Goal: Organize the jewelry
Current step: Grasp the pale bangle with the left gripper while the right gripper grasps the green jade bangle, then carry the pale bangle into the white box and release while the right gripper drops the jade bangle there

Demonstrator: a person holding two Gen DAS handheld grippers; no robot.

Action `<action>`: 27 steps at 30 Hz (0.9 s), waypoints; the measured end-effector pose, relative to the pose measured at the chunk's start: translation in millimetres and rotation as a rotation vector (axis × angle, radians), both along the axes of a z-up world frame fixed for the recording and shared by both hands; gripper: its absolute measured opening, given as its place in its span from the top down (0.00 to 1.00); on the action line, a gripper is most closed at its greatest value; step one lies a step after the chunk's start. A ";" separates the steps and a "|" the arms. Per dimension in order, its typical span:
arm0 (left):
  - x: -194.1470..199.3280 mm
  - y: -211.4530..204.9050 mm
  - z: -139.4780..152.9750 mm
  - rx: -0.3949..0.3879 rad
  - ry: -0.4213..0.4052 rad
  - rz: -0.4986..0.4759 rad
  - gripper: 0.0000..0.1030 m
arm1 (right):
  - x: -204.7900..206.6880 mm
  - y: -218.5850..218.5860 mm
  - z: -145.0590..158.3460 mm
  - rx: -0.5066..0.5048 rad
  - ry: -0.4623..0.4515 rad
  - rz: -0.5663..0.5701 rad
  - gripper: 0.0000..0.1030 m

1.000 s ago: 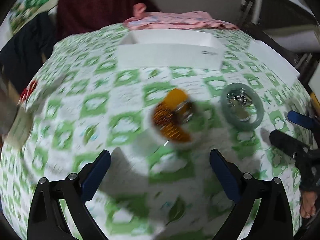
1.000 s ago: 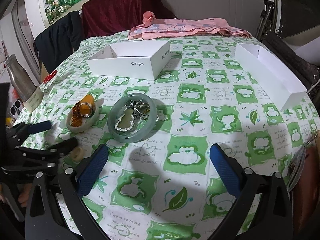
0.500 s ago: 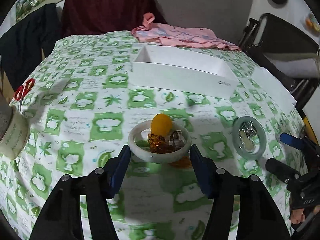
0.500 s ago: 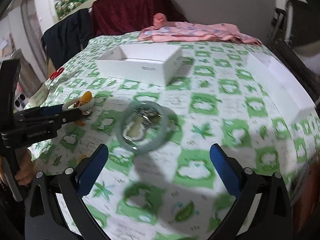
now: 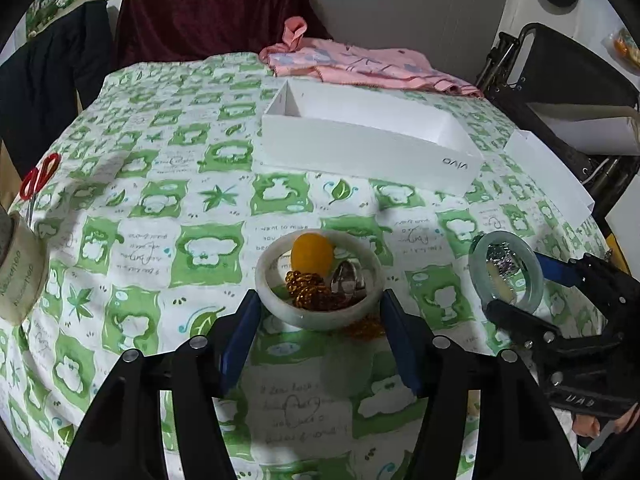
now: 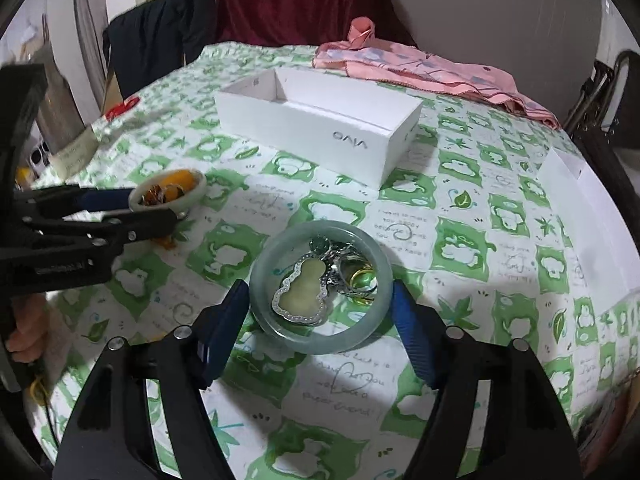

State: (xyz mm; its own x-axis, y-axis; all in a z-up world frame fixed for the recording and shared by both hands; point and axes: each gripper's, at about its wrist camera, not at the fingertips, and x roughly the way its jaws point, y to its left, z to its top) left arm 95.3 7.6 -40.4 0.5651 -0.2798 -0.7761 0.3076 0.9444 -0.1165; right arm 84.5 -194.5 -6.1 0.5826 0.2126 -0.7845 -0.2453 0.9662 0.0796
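The left tool [image 5: 320, 322] has just been closing its jaws around the white bangle [image 5: 320, 318], and its blue pads [image 5: 240, 344] now sit against the bangle's two sides, gripping it at about half spread. Inside that ring lie an orange stone [image 5: 312, 255], amber beads [image 5: 308, 288] and a clear ring [image 5: 349, 278]. The right tool [image 6: 320, 312] has likewise just been closing, with the pale green bangle [image 6: 320, 340] between its jaws; the pads [image 6: 412, 336] stand at the bangle's sides, but whether they press on it cannot be told. A gourd-shaped pendant [image 6: 304, 288] and several rings [image 6: 360, 276] lie within that bangle. Beyond both tools, on the green-and-white cloth of the counter [image 6: 460, 248], sits an open white box [image 6: 320, 128], and farther back a pink cloth [image 6: 420, 68].
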 end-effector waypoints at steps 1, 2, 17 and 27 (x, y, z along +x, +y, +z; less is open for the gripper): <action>-2.7 0.1 3.6 -0.001 -0.020 -0.001 0.47 | -0.7 -3.3 1.8 0.018 -0.007 -0.006 0.34; -5.0 -0.8 6.9 0.000 -0.035 -0.004 0.55 | -1.4 -7.5 3.9 0.037 -0.013 -0.015 0.34; 16.2 -22.7 23.8 0.010 -0.049 -0.052 0.20 | 2.4 -17.2 1.8 0.086 0.009 -0.029 0.34; 44.3 -57.7 -10.2 0.114 -0.007 -0.137 0.34 | 2.1 -30.4 1.8 0.137 0.018 -0.050 0.34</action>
State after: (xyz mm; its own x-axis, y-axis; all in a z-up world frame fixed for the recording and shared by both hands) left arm 139.6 -50.1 -50.6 0.5332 -0.2646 -0.8036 0.4343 0.9007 -0.0085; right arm 86.6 -224.8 -4.3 0.5814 0.2897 -0.7603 -0.1949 0.9568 0.2156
